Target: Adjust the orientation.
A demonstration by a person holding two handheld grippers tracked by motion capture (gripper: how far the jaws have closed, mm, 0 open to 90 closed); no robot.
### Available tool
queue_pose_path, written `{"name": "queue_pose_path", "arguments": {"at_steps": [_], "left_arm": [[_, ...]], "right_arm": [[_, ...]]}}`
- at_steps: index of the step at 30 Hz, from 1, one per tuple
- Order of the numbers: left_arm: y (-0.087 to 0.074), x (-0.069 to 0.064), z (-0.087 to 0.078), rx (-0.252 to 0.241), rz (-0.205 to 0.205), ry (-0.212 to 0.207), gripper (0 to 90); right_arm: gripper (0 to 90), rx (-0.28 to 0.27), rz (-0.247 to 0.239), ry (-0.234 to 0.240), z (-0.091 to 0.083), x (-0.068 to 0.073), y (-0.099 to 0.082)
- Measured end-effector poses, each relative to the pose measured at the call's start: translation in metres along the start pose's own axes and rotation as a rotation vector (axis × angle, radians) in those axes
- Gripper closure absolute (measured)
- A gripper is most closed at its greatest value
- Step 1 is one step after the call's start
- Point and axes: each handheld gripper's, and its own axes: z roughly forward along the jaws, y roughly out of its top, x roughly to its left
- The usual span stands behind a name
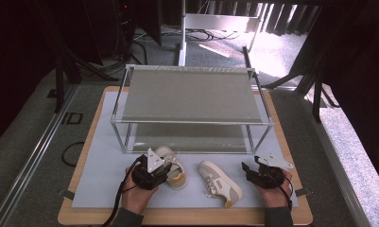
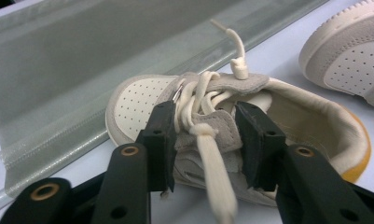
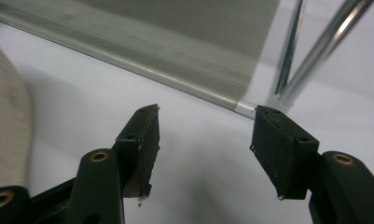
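Two small cream and grey sneakers lie on the white mat (image 1: 102, 179) in front of a metal rack. My left gripper (image 1: 169, 169) is on the left sneaker (image 1: 176, 176), which has an orange heel. In the left gripper view its jaws (image 2: 205, 140) flank the laced middle of that sneaker (image 2: 142, 98), pads pressed against the upper on both sides, with a knotted lace hanging between them. The other sneaker (image 1: 220, 182) lies free to the right, toe toward the rack. My right gripper (image 1: 249, 169) stands open beside it, nothing between its fingers (image 3: 203, 140).
The two-shelf metal rack (image 1: 192, 94) stands just behind the shoes; its lower shelf rail (image 3: 152, 60) and a leg (image 3: 287, 60) are close ahead of the right gripper. The ribbed side of the free sneaker (image 3: 7, 140) is at that view's left. The table's front edge (image 1: 187, 220) is near.
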Motion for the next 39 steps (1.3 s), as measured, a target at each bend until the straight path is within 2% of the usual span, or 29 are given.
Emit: {"name": "queue_pose_path", "arguments": {"at_steps": [3,5,8,12,13,14,15,16,17,20,26,28,31,35,39], "left_arm": [[0.001,-0.001,-0.002,-0.002,0.022,0.000,64.0],[0.000,-0.001,-0.002,-0.003,0.021,-0.006,64.1],[-0.002,0.003,-0.002,-0.016,-0.013,-0.012,63.8],[-0.001,0.003,0.000,-0.054,-0.085,-0.024,59.1],[0.000,0.001,0.001,-0.055,-0.091,-0.021,58.5],[0.001,-0.001,0.001,-0.057,-0.088,-0.003,58.0],[0.002,-0.004,0.002,-0.055,-0.080,0.044,53.6],[0.003,-0.005,0.003,-0.052,-0.073,0.071,45.8],[0.003,-0.004,0.003,-0.056,-0.080,0.065,46.3],[0.002,-0.002,0.005,-0.049,-0.112,0.062,42.9],[0.000,0.004,0.009,-0.055,-0.171,0.011,40.6],[0.000,0.004,0.010,-0.056,-0.176,0.007,40.6],[0.001,0.004,0.011,-0.051,-0.183,-0.002,40.5],[0.001,0.005,0.013,-0.046,-0.191,-0.008,40.4],[0.001,0.004,0.013,-0.047,-0.187,-0.002,40.2]], "right_arm": [[41.3,-0.014,0.004,0.025,-0.004,0.003,0.003],[41.3,-0.020,-0.001,0.032,-0.005,0.005,0.005],[41.2,-0.038,-0.011,0.049,-0.009,0.010,0.010],[41.2,-0.041,-0.021,0.058,-0.009,0.014,0.012],[41.1,-0.042,-0.022,0.063,-0.009,0.015,0.012],[40.9,-0.043,-0.020,0.073,-0.010,0.016,0.013],[40.4,-0.046,-0.018,0.085,-0.010,0.017,0.014],[39.7,-0.047,-0.021,0.093,-0.012,0.019,0.015],[39.0,-0.048,-0.028,0.097,-0.013,0.022,0.017],[38.9,-0.067,-0.061,0.129,-0.020,0.031,0.025],[39.0,-0.090,-0.109,0.201,-0.031,0.051,0.033],[40.6,-0.093,-0.130,0.227,-0.033,0.058,0.033],[40.7,-0.096,-0.144,0.293,-0.037,0.068,0.031],[39.3,-0.083,-0.198,0.347,-0.041,0.084,0.024],[36.6,-0.066,-0.275,0.342,-0.043,0.096,0.014]]}}
